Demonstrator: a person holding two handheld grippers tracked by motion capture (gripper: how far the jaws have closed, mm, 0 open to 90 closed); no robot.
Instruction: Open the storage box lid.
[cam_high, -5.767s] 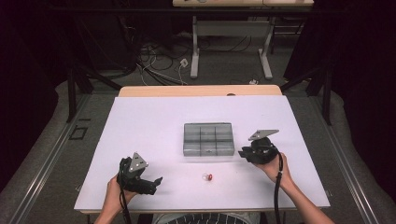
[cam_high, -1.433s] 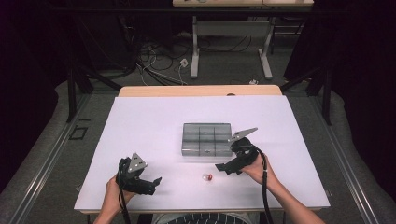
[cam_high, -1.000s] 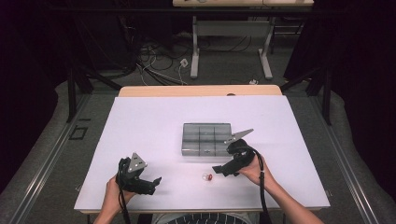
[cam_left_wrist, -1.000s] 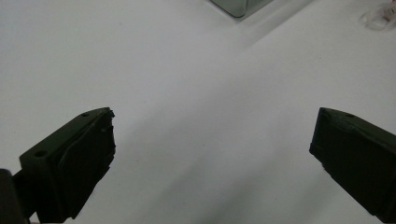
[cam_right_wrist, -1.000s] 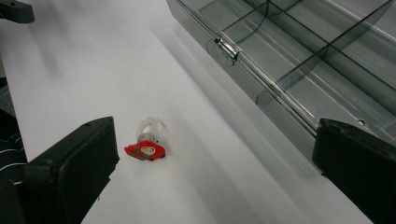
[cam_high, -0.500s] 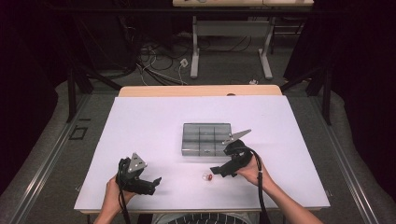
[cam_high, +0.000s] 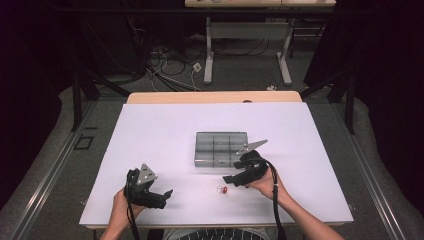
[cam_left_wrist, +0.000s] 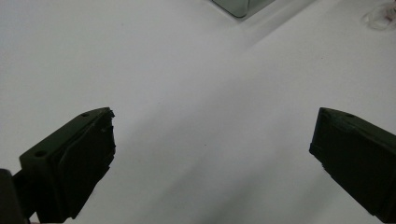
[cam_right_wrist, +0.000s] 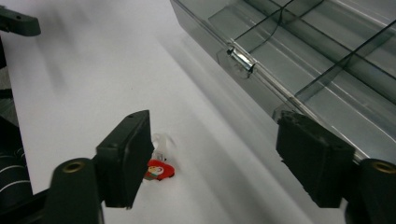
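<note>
Risk: charm sits off-centre, tucked against the inner face of the right gripper's left jaw, well apart from the other. Jaws have just been closing, pads not yet pressing, so the far jaw may sweep it sideways or flick it out. The small clear loop could slip. Box edge lies just beyond the right jaw; a clip there is possible. Right hand angled low, pointing left. Left gripper rests apart, jaws wide, nothing between.

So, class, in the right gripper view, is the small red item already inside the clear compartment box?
No, the small red item lies on the white table, outside the clear compartment box.
</note>
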